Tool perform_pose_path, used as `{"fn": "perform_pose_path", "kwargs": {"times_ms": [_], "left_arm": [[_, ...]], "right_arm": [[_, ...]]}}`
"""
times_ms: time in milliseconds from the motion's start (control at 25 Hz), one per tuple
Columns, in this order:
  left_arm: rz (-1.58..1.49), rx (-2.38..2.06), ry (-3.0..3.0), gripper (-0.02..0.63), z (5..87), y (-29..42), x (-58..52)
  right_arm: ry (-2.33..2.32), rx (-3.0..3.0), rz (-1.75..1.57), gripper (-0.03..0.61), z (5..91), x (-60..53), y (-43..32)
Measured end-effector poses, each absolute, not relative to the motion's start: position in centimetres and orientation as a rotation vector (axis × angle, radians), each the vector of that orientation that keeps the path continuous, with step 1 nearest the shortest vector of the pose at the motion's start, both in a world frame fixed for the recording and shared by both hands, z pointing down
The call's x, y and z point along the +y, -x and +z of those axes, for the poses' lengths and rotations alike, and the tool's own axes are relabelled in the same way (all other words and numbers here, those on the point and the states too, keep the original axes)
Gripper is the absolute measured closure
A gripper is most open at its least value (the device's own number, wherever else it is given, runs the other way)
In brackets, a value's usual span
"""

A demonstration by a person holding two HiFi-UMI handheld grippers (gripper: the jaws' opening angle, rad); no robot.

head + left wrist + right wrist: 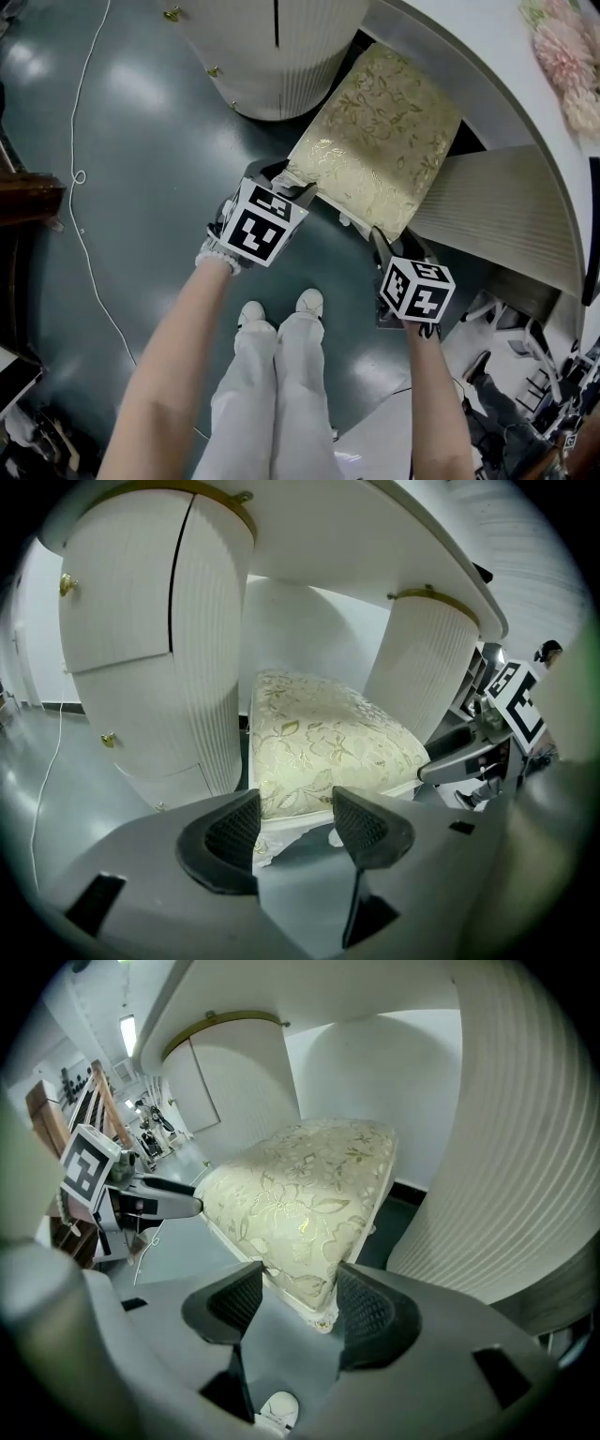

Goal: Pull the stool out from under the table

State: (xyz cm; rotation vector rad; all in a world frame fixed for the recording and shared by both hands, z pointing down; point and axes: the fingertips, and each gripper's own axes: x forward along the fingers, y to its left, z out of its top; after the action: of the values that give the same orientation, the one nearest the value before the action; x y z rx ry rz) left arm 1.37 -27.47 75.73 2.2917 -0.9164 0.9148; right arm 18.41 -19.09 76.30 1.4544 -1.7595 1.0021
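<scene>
The stool (380,141) has a pale gold floral cushion and stands between the two white ribbed pedestals, half under the white table (469,56). My left gripper (281,176) is at the cushion's near left corner. In the left gripper view the cushion's near edge (319,742) reaches just between the wide jaws of the left gripper (295,817), and I see no firm pinch. My right gripper (386,242) is at the near right corner. In the right gripper view that corner (300,1194) sits deep between the pads of the right gripper (300,1302), touching both.
A white cabinet pedestal (281,56) with gold knobs flanks the stool on the left, a ribbed pedestal (497,206) on the right. A thin white cable (84,169) trails over the dark glossy floor. My feet (281,309) stand just behind the grippers. Pink flowers (562,56) lie on the tabletop.
</scene>
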Motion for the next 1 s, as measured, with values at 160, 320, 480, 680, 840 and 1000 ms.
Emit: {"fn": "perform_pose_path", "kwargs": {"times_ms": [160,320,480,680,840,1000], "left_arm": [[0.944,-0.905,-2.28,0.353,75.7,0.1,-25.3],[0.974,-0.902,-2.275,0.353,75.7,1.5,-23.0],[0.988,-0.902,-2.251,0.354,75.8,2.8,-20.5],[0.976,-0.917,-2.249,0.356,75.6,4.5,-18.2],[1.001,-0.917,-2.226,0.356,75.7,5.7,-15.7],[1.039,-0.913,-2.192,0.357,75.9,6.7,-13.0]], "right_arm": [[-1.439,-1.745,1.017,0.313,76.3,-16.8,-16.8],[-1.42,-1.736,1.025,0.314,76.3,-14.3,-15.5],[-1.413,-1.733,1.024,0.314,76.3,-12.1,-14.4],[-1.397,-1.74,1.021,0.316,76.1,-9.9,-12.6],[-1.377,-1.737,1.025,0.316,76.2,-7.8,-11.5],[-1.342,-1.729,1.032,0.318,76.3,-5.4,-10.7]]}}
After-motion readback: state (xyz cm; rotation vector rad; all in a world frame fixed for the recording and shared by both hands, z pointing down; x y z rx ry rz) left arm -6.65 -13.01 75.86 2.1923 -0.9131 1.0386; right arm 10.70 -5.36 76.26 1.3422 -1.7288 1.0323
